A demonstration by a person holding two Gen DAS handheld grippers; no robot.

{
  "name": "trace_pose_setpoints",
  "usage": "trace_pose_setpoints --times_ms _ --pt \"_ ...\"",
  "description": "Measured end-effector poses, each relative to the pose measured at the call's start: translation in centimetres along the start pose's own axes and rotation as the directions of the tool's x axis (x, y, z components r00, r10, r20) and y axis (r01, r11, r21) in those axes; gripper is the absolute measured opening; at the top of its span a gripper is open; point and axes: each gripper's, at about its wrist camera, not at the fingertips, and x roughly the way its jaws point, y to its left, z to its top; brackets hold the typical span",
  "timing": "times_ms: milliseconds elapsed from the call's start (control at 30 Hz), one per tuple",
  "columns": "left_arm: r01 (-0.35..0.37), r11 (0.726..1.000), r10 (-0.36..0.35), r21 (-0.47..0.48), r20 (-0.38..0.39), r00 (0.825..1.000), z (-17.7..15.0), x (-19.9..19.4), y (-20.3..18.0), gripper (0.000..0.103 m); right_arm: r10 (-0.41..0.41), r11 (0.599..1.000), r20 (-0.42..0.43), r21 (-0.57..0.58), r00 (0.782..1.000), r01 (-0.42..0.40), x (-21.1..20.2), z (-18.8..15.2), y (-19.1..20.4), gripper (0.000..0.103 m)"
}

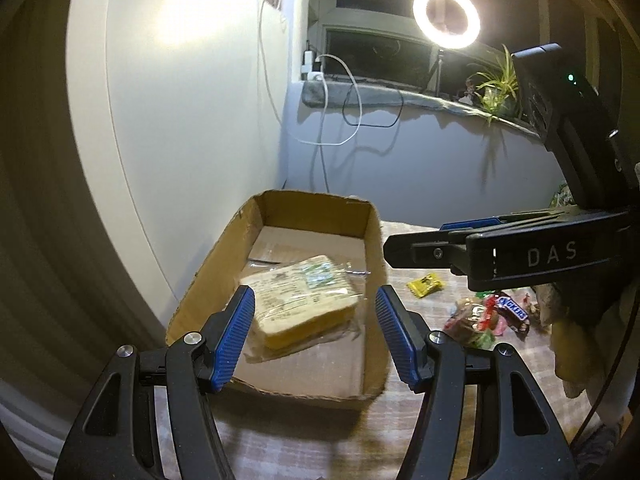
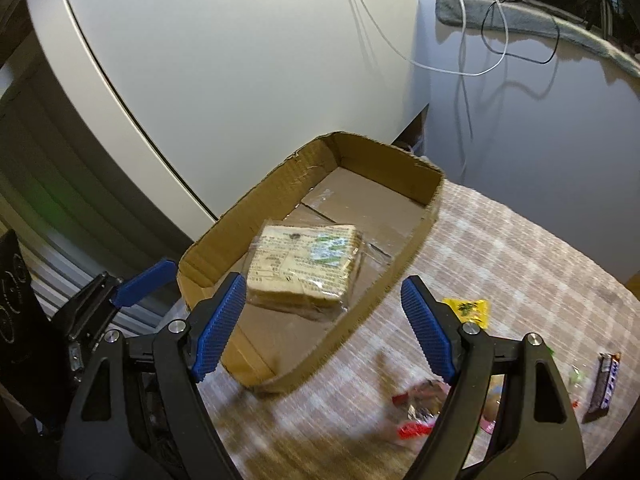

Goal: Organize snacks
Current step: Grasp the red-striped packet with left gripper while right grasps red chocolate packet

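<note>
Cardboard forms the shallow open box (image 1: pixel 372 240) lying ahead of both claws on a checked cloth (image 2: pixel 500 248). Inside it, at the near half of its floor, rests 1 clear-wrapped sandwich (image 1: pixel 304 300) with a printed label on top, and nothing grips it.

From the left wrist view, the left gripper (image 1: pixel 314 334) hangs above the box's near end with its 2 blue-padded jaws well apart and empty; the sandwich sits just beyond and between them, untouched. To the right of this claw, outside the box wall, loose snacks lie on the cloth: a yellow candy (image 1: pixel 425 285), a Snickers bar (image 1: pixel 513 312) and a heap of bright wrappers (image 1: pixel 476 322). The right gripper (image 1: pixel 416 240) reaches in from the right, higher up, over the box's right wall.

From the right wrist view, the right gripper (image 2: pixel 324 324) also stands wide open, holding nothing, with the sandwich (image 2: pixel 308 260) beyond its left pad and the box wall (image 2: pixel 400 280) crossing between the jaws. Right of its right jaw lie the yellow candy (image 2: pixel 468 310) and a dark bar (image 2: pixel 606 382), probably the Snickers, though blur hides the lettering. Below the jaws, red wrappers (image 2: pixel 420 408) smear out.
</note>
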Motion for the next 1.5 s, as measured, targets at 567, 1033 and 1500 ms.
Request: trace_pose_setpoints --times_ms 567,1033,1500 --pt "0.131 0.991 -0.130 0.007 -0.061 0.990 -1.5 0.1 -4.4 0.073 -0.227 0.973 0.084 0.062 0.970 0.222 -9.4 -6.3 -7.6 0.091" --pt "0.232 0.972 -0.224 0.030 -0.176 0.959 -3.6 4.3 -10.1 0.073 -0.307 0.943 -0.011 0.130 0.952 0.305 -10.3 -12.6 -15.2 0.091" --pt "0.234 0.971 -0.219 0.042 -0.229 0.949 -3.7 8.9 -11.6 0.062 -0.258 0.954 -0.123 0.125 0.958 0.273 -5.8 -14.0 -17.9 0.073"
